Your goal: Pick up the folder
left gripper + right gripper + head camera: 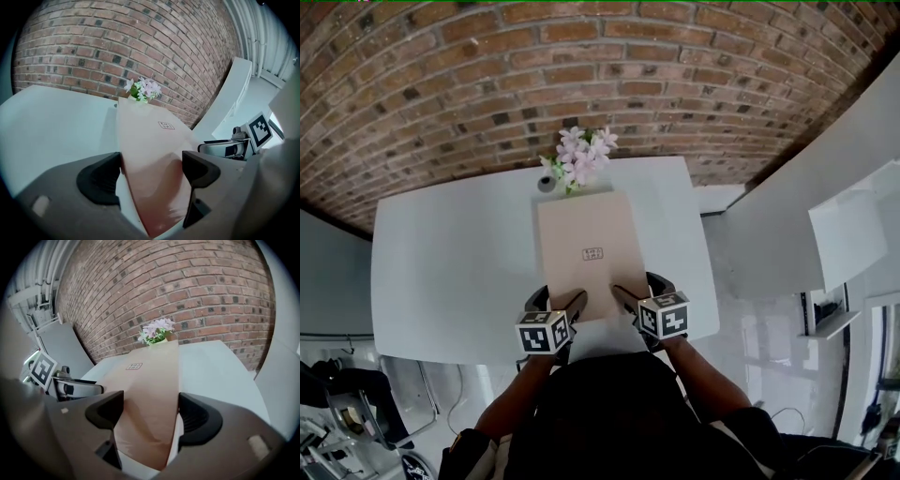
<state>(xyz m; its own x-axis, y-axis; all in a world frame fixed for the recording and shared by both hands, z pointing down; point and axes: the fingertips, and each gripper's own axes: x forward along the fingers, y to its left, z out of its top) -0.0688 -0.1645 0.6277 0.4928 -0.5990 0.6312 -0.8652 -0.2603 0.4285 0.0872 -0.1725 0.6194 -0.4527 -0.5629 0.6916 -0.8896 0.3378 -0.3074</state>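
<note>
A tan folder (586,248) with a small printed label lies lengthwise on the white table (441,262). Its far end reaches the flowers. My left gripper (556,300) is at the folder's near left corner and my right gripper (639,289) at its near right corner. Each inner finger is over the folder and each outer finger is beside its edge. In the left gripper view the folder (154,140) runs up between the wide-apart jaws of that gripper (150,168). The right gripper view shows the folder (150,380) the same way in its gripper (150,411). Neither pair of pads squeezes it.
A pot of pale pink flowers (581,155) and a small grey cup (547,183) stand at the table's far edge. A brick surface (581,75) lies beyond. White panels (787,216) stand to the right. Dark equipment (347,412) sits at the lower left.
</note>
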